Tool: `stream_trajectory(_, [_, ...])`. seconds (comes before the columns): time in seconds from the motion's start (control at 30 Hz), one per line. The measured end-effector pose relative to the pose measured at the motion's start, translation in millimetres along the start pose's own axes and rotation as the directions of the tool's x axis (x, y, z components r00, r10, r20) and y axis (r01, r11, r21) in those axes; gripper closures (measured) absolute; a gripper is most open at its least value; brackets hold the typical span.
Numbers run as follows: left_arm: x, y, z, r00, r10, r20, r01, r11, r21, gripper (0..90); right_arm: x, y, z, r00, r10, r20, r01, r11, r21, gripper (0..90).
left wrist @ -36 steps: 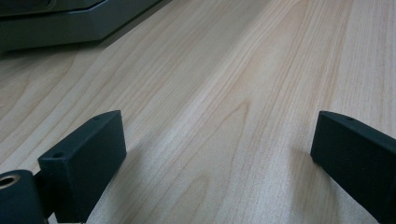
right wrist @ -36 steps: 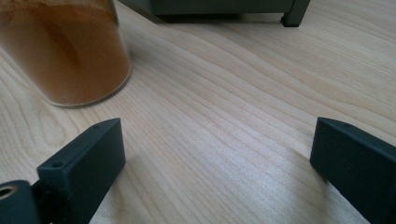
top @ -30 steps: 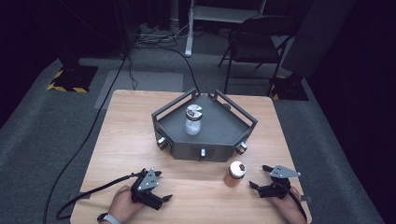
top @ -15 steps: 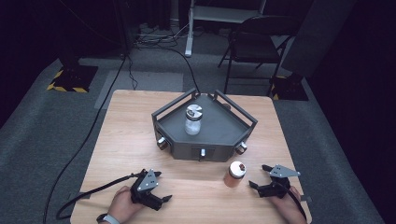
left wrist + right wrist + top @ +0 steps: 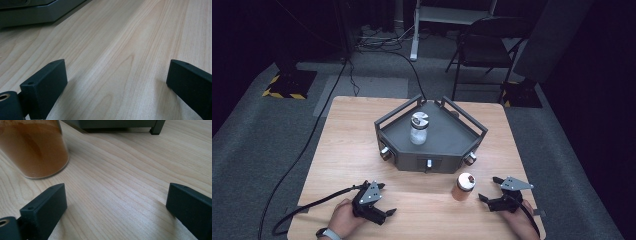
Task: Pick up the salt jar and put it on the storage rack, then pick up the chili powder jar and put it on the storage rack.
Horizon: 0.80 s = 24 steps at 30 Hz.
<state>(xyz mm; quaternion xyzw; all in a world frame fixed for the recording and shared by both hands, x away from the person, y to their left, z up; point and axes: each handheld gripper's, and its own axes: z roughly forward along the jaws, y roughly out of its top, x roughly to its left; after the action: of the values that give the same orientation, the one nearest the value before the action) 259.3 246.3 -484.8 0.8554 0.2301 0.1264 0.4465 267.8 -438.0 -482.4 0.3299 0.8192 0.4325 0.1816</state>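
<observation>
Amber-brown spice jar [image 5: 463,186] stands upright on the worktop [image 5: 347,145], long axis vertical, lid up, just in front of the grey tray [image 5: 432,150]. Your right tongs [image 5: 492,192] sit spread wide just right of the jar, not touching. Your left tongs [image 5: 382,200], also wide, rest well left of it, bare wood between.

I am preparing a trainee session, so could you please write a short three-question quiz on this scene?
1. True or false: the right tongs grip the brown jar.
2. Where does the clear jar stand? A on the bare table; B in the grey tray; C on the chair.
3. Fill in: the left tongs are ___ with nothing between them.

Key: 1 false; they are open, apart from it. 2 B. 3 open.
</observation>
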Motion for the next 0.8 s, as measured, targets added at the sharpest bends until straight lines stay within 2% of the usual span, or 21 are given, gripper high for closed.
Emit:
stream_trajectory(0.57, [-1.2,-1.0,-1.7,1.0000,0.001,0.001,-0.001,1.0000,0.001,3.0,-0.9,0.2,-0.3,1.0000,-0.003,-0.005,0.003,1.000,0.003,2.4])
stream_trajectory(0.67, [-0.7,-1.0,-1.5,1.0000,0.001,0.003,-0.001,1.0000,0.000,3.0,-1.1,3.8,-1.5,1.0000,0.002,-0.010,-0.002,1.000,0.017,2.2])
stream_trajectory(0.8, [-0.5,-1.0,-1.3,1.0000,0.001,0.003,-0.001,1.0000,0.000,3.0,1.0,3.6,-7.1,1.0000,-0.002,-0.009,0.002,0.999,-0.035,2.1])
